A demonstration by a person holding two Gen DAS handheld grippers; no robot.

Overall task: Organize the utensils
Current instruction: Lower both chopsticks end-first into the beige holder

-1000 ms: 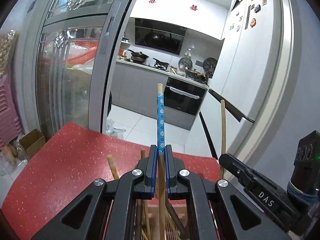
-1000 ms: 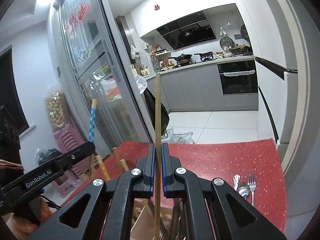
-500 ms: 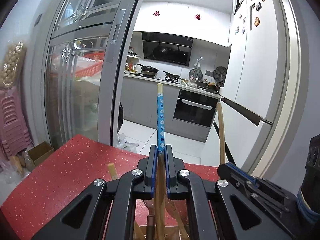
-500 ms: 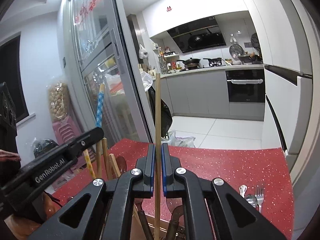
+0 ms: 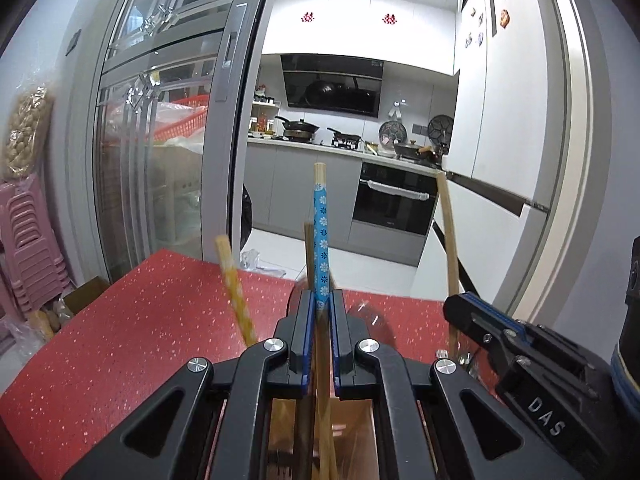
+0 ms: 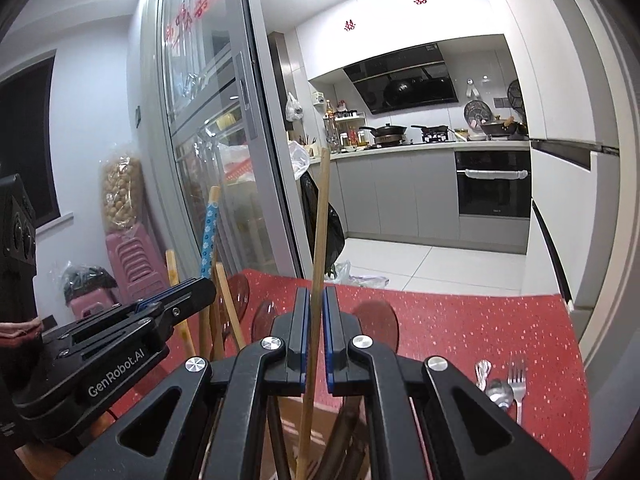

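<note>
Wooden utensils pinched upright in both tools over a red worktop.

Left tool (image 5: 320, 306) is clenched on a blue-flowered chopstick (image 5: 321, 236) that stands nearly upright between its pads, its bare wooden tip uppermost. Right tool (image 6: 316, 300) is clenched on a plain wooden chopstick (image 6: 321, 224), also upright, and the two tools sit side by side. Below both tools, other wooden handles and dark spoons stand in what looks like a wooden holder (image 6: 320, 412), though the tools hide most of it. One yellowish stick (image 5: 234, 288) leans left of the left tool. A fork (image 6: 517, 380) and spoon (image 6: 500, 394) lie flat on the speckled red worktop (image 6: 480, 320), well to the right.
</note>
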